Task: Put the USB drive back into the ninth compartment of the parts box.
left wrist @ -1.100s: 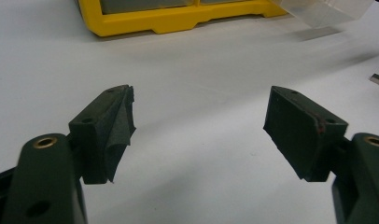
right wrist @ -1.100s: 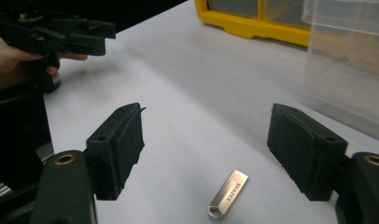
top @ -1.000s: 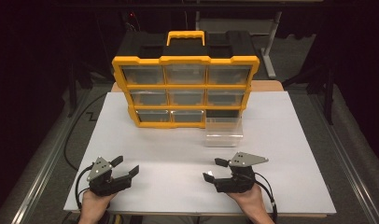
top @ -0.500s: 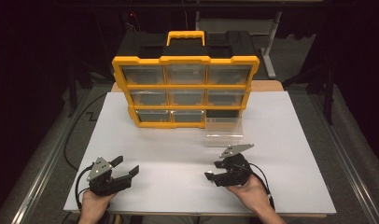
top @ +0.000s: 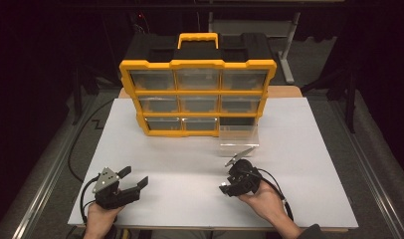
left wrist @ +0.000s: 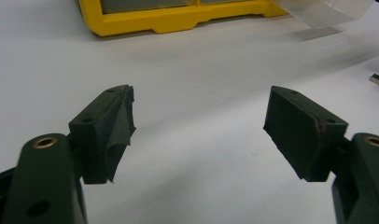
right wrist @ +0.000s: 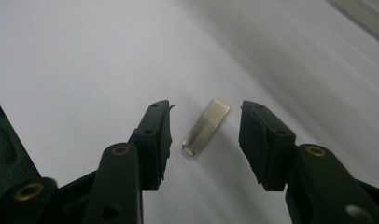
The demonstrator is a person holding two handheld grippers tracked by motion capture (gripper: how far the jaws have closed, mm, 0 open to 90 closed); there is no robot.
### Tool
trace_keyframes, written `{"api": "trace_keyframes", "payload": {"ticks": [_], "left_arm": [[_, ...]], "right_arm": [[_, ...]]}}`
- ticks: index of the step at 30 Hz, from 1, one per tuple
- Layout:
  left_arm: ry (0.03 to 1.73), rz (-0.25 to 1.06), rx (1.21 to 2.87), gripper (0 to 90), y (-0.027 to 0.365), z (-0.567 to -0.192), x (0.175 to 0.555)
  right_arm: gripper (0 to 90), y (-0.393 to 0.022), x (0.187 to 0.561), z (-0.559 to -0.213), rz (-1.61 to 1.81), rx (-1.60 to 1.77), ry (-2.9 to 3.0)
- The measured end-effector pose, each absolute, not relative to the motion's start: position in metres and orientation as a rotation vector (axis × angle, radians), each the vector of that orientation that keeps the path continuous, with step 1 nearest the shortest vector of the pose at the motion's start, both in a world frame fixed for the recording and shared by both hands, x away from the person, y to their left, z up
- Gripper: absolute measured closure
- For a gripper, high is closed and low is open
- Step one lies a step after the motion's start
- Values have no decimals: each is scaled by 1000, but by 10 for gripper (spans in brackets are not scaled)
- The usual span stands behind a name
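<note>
Metal USB stick (right wrist: 205, 127) flat on white desk (top: 309, 149), straddled by spread right tongs (right wrist: 204, 135) for pickup; left tongs (left wrist: 199, 130) spread, empty.

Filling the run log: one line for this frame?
left tool open, idle | right tool open, straddling metal USB stick, no contact | clear drawer out beside yellow organizer

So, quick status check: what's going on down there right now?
Both tools open. Right tool straddling a small metal stick on the table, not touching. Left tool idle. Nothing in the way.
</note>
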State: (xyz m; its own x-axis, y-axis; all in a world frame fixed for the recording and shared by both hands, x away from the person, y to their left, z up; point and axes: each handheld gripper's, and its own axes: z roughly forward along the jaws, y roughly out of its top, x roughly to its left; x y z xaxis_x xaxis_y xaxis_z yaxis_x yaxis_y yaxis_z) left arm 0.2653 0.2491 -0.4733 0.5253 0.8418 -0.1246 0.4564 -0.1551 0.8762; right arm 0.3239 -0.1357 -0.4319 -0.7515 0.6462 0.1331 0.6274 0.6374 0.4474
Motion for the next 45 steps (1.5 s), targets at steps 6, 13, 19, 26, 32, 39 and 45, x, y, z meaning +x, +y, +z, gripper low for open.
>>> {"api": "trace_keyframes", "payload": {"ticks": [6,13,19,26,32,39,45], "left_arm": [[1083,495,1790,250,249,-473,265],[1083,495,1790,250,249,-473,265],[1083,496,1791,250,249,-473,265],[1083,496,1792,251,249,-473,265],[1082,497,1792,251,249,-473,265],[1082,496,1791,251,249,-473,265],[1082,495,1791,251,249,-473,265]], "right_arm": [[576,-129,328,-436,670,1104,2836],[608,-124,329,-439,611,1114,2857],[659,-121,328,-439,576,1055,2852],[739,-117,325,-439,523,977,2837],[789,-115,324,-439,488,909,2838],[794,-113,323,-438,470,870,2842],[795,-116,322,-437,488,873,2845]]}}
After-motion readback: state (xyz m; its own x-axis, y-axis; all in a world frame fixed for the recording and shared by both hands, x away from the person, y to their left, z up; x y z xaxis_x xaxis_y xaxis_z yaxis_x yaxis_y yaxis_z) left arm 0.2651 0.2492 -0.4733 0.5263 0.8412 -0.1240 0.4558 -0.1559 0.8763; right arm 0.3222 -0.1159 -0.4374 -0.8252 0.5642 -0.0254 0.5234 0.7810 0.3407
